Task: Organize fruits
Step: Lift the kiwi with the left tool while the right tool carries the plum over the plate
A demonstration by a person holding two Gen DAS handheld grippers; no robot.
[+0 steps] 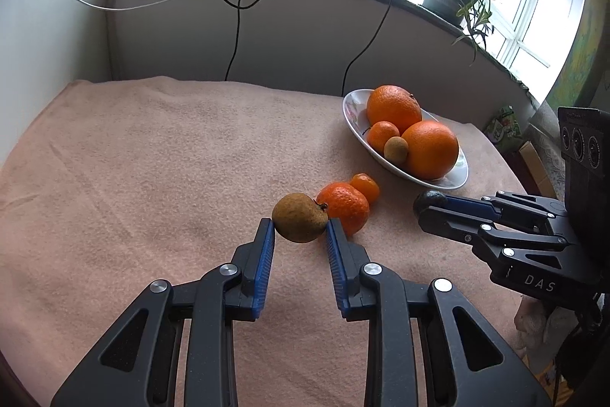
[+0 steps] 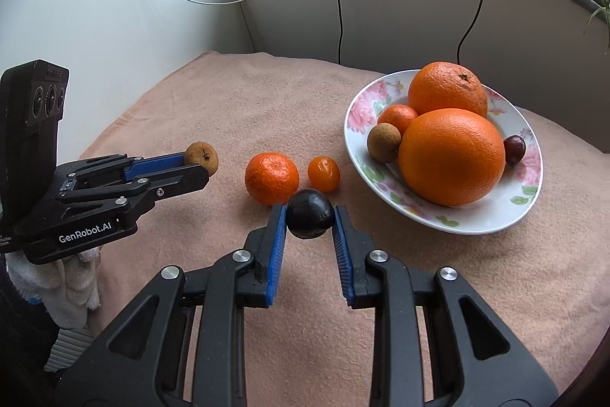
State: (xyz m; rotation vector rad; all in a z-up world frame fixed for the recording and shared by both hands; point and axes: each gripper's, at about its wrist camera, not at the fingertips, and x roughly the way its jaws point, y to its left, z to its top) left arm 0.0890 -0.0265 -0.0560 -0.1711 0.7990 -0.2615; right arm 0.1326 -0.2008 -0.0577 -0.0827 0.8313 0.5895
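A peach-coloured towel [image 2: 236, 102] covers the table under me. On its right part sits the flowered plate [image 2: 358, 109], carrying two big oranges [image 2: 451, 155] [image 2: 448, 90], a small mandarin [image 2: 396, 117], a brown longan-like fruit [image 2: 383, 143] and a dark red fruit [image 2: 514, 149] at the far rim. On the towel just beside the plate lie a mandarin [image 2: 271, 178] and a smaller kumquat [image 2: 324, 173], close together. My left gripper [image 1: 300, 227] pinches a brown round fruit [image 1: 299, 222] between its blue pads. My right gripper [image 2: 310, 220] clamps a dark, nearly black fruit [image 2: 309, 218] at the fingertips, near the plate's front edge.
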